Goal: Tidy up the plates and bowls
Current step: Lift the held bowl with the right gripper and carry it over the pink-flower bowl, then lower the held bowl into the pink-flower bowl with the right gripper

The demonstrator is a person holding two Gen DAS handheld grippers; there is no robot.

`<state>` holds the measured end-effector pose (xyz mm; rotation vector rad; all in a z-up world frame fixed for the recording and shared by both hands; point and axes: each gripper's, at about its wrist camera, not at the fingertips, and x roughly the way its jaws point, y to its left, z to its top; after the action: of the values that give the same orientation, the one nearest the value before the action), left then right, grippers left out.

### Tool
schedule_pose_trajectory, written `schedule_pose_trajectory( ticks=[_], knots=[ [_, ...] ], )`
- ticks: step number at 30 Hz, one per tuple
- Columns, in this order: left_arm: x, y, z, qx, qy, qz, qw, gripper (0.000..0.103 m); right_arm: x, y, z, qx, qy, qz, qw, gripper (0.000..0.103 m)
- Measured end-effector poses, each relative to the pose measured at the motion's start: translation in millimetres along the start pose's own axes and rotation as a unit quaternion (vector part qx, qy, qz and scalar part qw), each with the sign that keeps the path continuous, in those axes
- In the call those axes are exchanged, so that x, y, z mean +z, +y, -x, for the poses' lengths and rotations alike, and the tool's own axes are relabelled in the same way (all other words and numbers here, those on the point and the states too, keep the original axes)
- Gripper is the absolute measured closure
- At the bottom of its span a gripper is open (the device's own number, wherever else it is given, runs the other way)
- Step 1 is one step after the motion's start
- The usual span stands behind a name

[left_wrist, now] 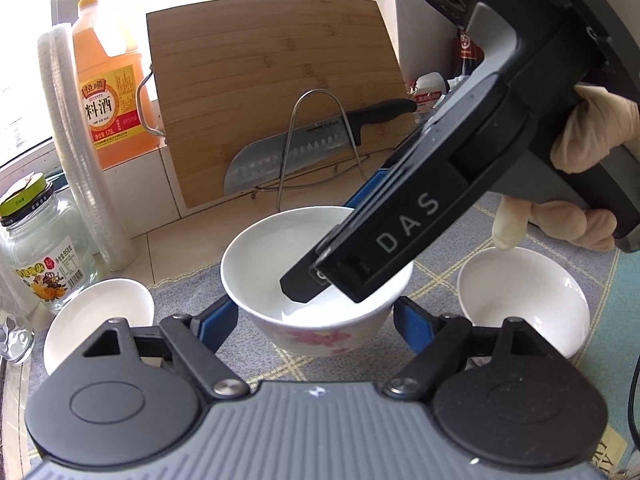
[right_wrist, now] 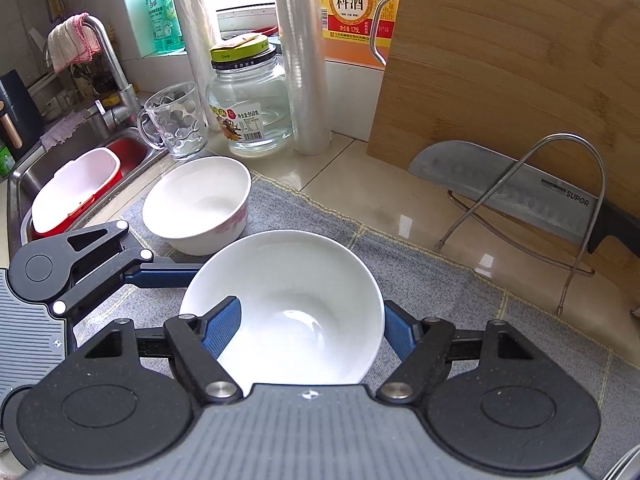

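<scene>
A white bowl with pink flowers [left_wrist: 316,280] sits on the grey mat between the open blue fingers of my left gripper [left_wrist: 312,324], which flank its sides. My right gripper reaches down from the upper right, one finger [left_wrist: 308,284] inside the bowl. In the right wrist view my right gripper [right_wrist: 312,332] straddles this bowl's [right_wrist: 288,304] near rim, left finger [right_wrist: 222,330] inside, right finger [right_wrist: 400,332] outside; grip contact is unclear. A second bowl [left_wrist: 96,320] lies left, also in the right wrist view [right_wrist: 200,204]. A third bowl [left_wrist: 524,300] lies right.
A bamboo cutting board [left_wrist: 276,92] and a knife [left_wrist: 304,148] lean in a wire rack [right_wrist: 560,216] behind. A glass jar [right_wrist: 250,100], a glass mug [right_wrist: 176,120], a film roll [right_wrist: 304,60] and a cooking wine bottle [left_wrist: 108,92] stand left. The sink [right_wrist: 80,168] holds a red-and-white tub.
</scene>
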<state>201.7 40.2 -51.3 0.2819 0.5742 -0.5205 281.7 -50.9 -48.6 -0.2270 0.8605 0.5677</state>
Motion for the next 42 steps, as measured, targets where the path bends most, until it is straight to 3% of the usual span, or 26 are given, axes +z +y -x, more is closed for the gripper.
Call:
schedule_pose_trajectory(
  ticks=[17, 42],
  knots=[
    [2, -42, 41, -0.025, -0.011, -0.033, 0.9991, 0.019, -42, 13, 58, -0.021, -0.022, -0.024, 0.999, 0.021],
    [15, -84, 34, -0.091, -0.020, -0.063, 0.9937, 0.019, -92, -9, 106, -0.074, -0.028, -0.075, 0.994, 0.021]
  ],
)
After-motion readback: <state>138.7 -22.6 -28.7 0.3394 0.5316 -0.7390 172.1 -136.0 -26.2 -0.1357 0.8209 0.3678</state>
